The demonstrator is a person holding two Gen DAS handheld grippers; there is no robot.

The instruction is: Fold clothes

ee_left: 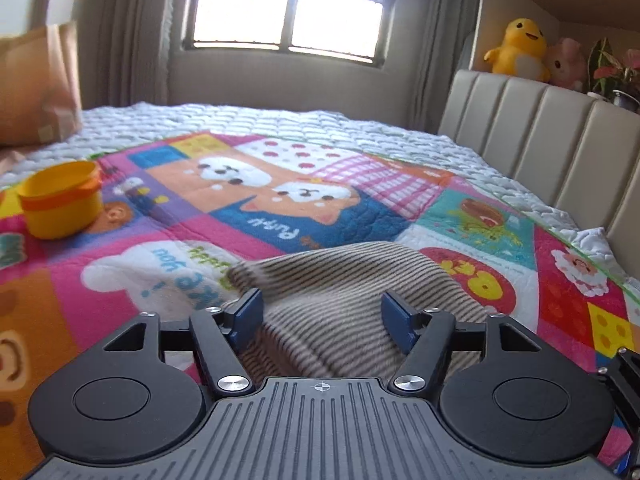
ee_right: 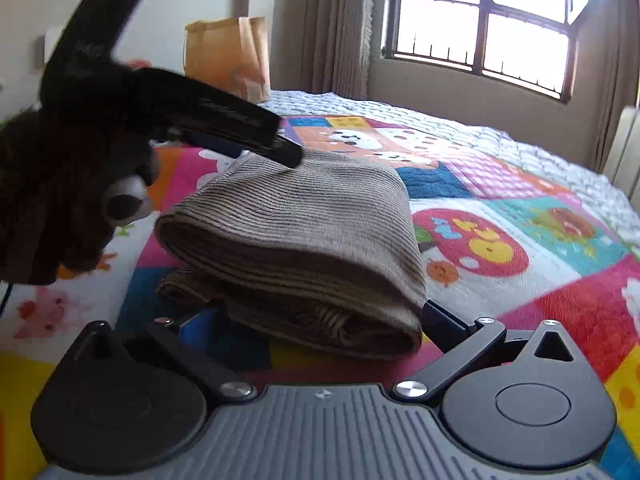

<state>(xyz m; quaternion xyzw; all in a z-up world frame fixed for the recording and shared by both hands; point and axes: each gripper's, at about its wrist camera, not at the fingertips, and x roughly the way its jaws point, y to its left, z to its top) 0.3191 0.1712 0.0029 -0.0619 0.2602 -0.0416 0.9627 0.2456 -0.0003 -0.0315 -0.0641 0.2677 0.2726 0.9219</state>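
Observation:
A brown-and-cream striped garment (ee_right: 288, 236) lies folded into a thick bundle on the colourful quilt (ee_right: 520, 280). My right gripper (ee_right: 316, 324) stands open at the bundle's near end, a finger on each side of it and neither pad pressing. My left gripper (ee_right: 276, 148), held by a hand in a dark fuzzy sleeve (ee_right: 52, 184), reaches in from the left, its tip at the bundle's far top edge. In the left wrist view the left gripper (ee_left: 323, 314) is open, and the striped garment (ee_left: 344, 276) rises between and beyond its blue pads (ee_left: 250, 312), untouched by them.
A yellow cup with an orange band (ee_left: 60, 200) stands on the quilt at the left. A brown paper bag (ee_right: 228, 56) is at the bed's far corner. A padded headboard (ee_left: 540, 140) runs along the right, with plush toys (ee_left: 518, 48) on the shelf above.

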